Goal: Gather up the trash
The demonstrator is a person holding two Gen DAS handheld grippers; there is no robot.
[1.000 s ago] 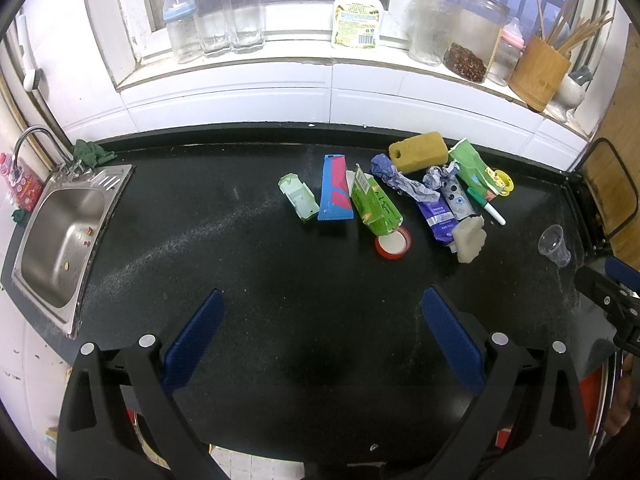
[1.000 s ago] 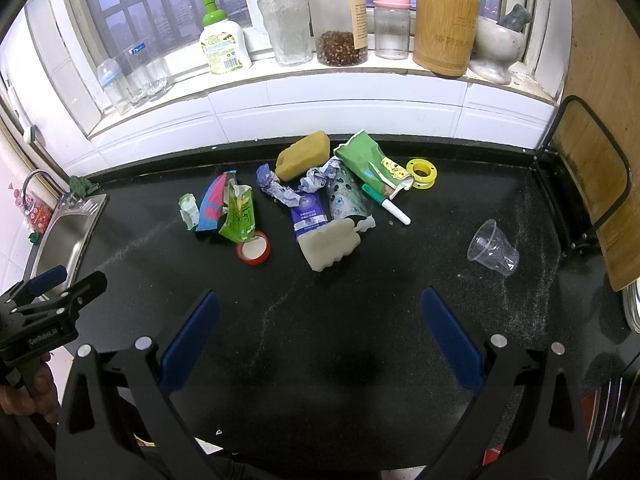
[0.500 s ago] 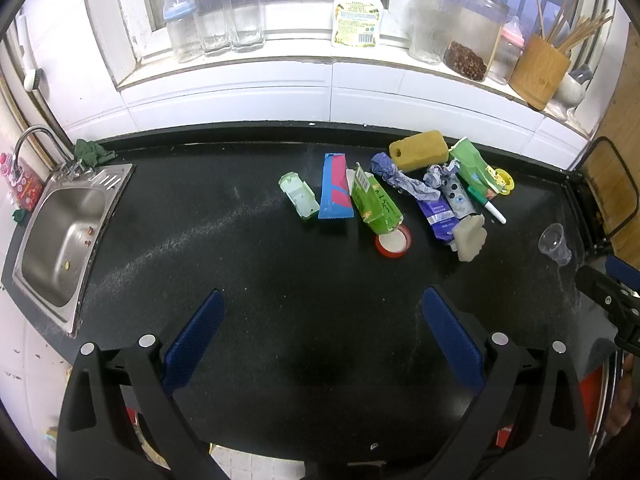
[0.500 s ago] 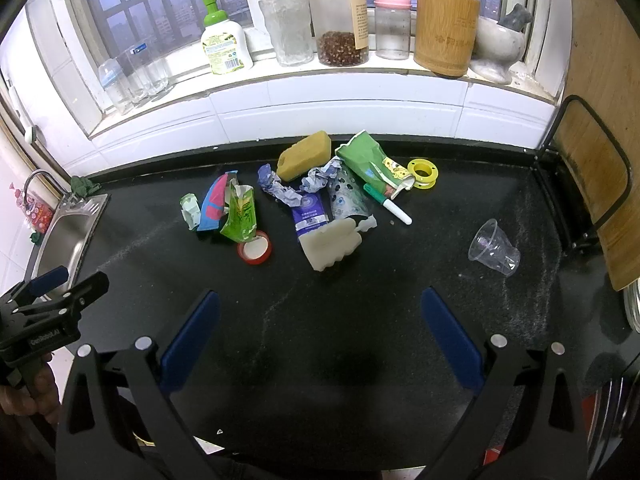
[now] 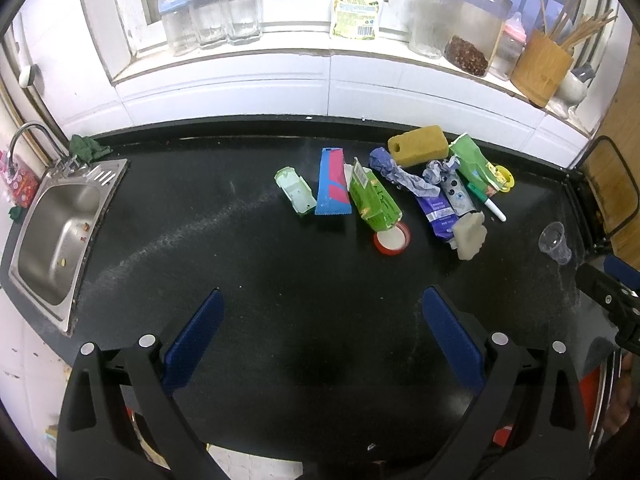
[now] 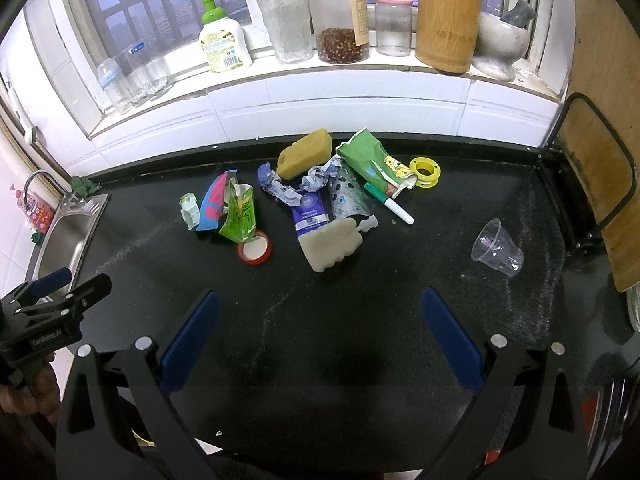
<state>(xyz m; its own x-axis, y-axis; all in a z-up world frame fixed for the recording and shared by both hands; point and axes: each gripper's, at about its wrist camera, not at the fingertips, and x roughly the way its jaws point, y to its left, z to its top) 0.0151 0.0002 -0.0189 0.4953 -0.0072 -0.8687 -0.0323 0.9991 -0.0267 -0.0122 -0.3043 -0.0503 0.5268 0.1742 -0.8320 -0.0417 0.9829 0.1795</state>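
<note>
Trash lies in a loose row on the black counter (image 5: 200, 240): a pale green carton (image 5: 294, 193), a blue-pink wrapper (image 5: 332, 192), a green pouch (image 5: 374, 200), a red lid (image 5: 392, 238), crumpled purple paper (image 5: 400, 176), a purple packet (image 5: 438, 214), a white foam piece (image 5: 470, 234) and a clear plastic cup (image 5: 555, 242). The same items show in the right wrist view, with the green pouch (image 6: 240, 216), foam piece (image 6: 332, 244) and cup (image 6: 498, 248). My left gripper (image 5: 320, 320) and right gripper (image 6: 318, 316) are open and empty, above the counter's near edge.
A steel sink (image 5: 56, 236) is at the far left. A yellow sponge (image 5: 418, 146), a marker (image 6: 390, 204) and a yellow tape ring (image 6: 426, 168) lie among the trash. Jars, bottles and a bamboo utensil holder (image 6: 446, 28) line the windowsill. A cutting board (image 6: 596, 184) stands at right.
</note>
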